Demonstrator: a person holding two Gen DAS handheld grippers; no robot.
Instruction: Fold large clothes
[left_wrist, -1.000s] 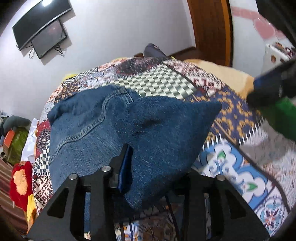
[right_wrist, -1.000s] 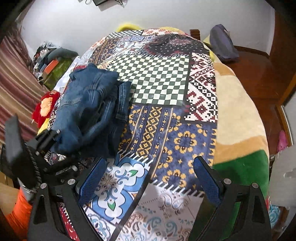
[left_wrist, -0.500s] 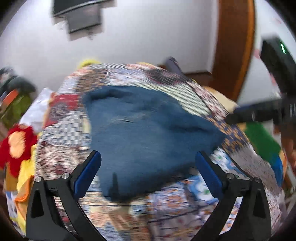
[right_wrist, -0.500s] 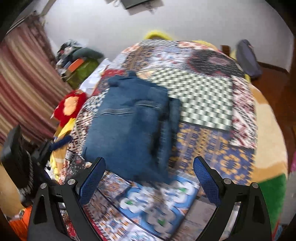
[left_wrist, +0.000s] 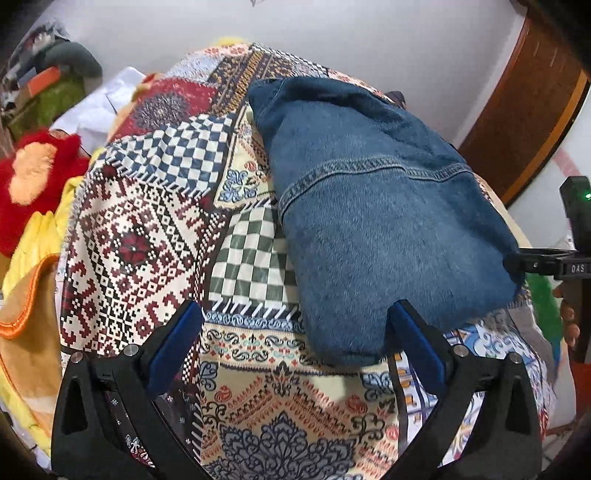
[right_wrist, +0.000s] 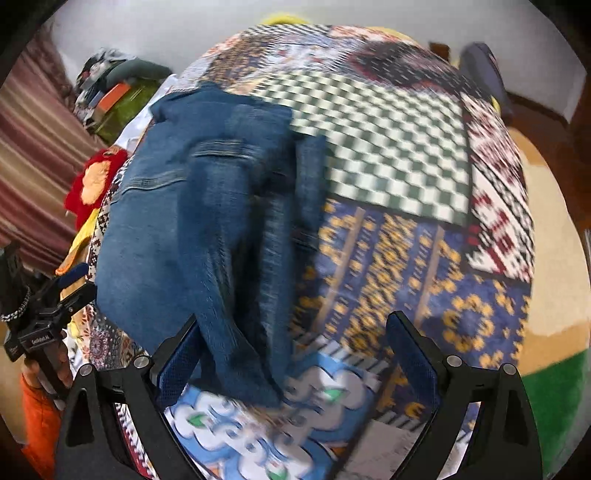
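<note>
A pair of blue denim jeans (left_wrist: 376, 218) lies folded into a thick bundle on the patchwork bedspread (left_wrist: 147, 236). It also shows in the right wrist view (right_wrist: 207, 229), blurred. My left gripper (left_wrist: 295, 343) is open and empty, its right finger just beside the bundle's near edge. My right gripper (right_wrist: 295, 358) is open and empty, with the bundle's near corner lying between its fingers. The right gripper shows at the right edge of the left wrist view (left_wrist: 535, 264), touching the bundle's side.
A red and orange plush blanket (left_wrist: 33, 173) and yellow cloth hang off the bed's left side. A green box with clutter (right_wrist: 118, 103) stands by the wall. A wooden door frame (left_wrist: 524, 110) is at the right. A dark bag (right_wrist: 480, 70) lies beyond the bed.
My left gripper has let go of the jeans and opened, then drawn back and left. The jeans now lie flat, folded over. My right gripper has moved in close to the bundle.
</note>
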